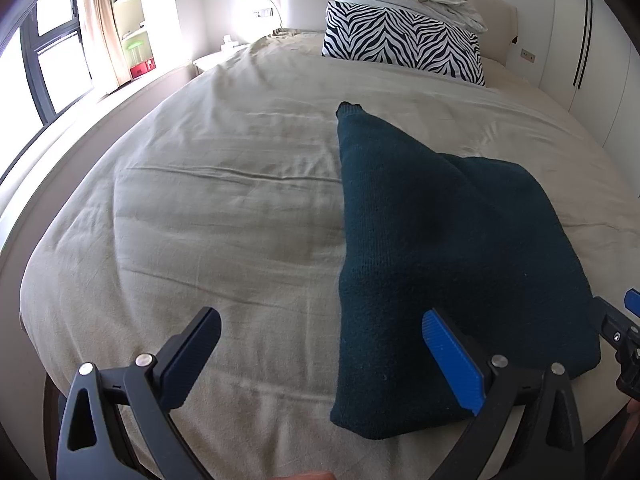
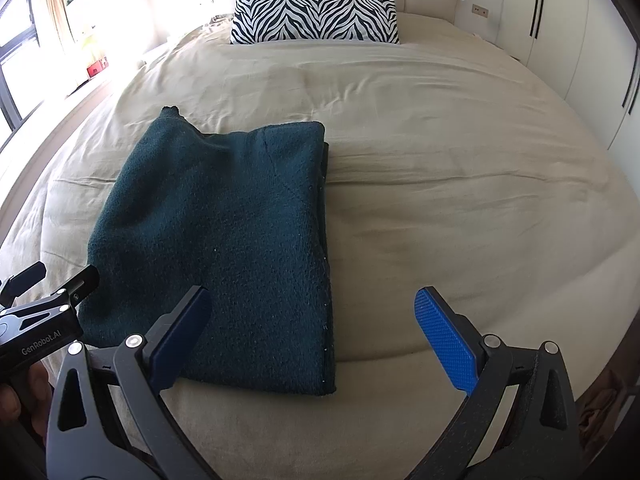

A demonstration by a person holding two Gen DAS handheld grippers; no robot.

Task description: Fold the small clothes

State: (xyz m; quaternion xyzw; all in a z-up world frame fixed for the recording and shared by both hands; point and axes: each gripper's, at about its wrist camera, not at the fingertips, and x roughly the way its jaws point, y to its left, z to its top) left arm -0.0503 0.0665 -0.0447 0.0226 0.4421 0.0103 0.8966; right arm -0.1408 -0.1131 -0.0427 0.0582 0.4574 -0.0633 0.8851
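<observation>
Both hand-held grippers gape wide, empty: left [image 1: 320, 360], right [image 2: 312, 334], w/ dark teal knit garment [image 2: 224, 248] folded flat on beige bed sheet [image 2: 440, 200]. Right view shows its square right edge; left view shows only a tapering point.

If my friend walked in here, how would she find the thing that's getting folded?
Look at the big bed with the beige cover; a zebra-striped pillow sits at its far end. Nearer the foot of the bed lies the dark teal knitted garment, folded flat. It is the only dark, fuzzy thing on the pale cover, with one little corner poking up toward the pillow.
</observation>
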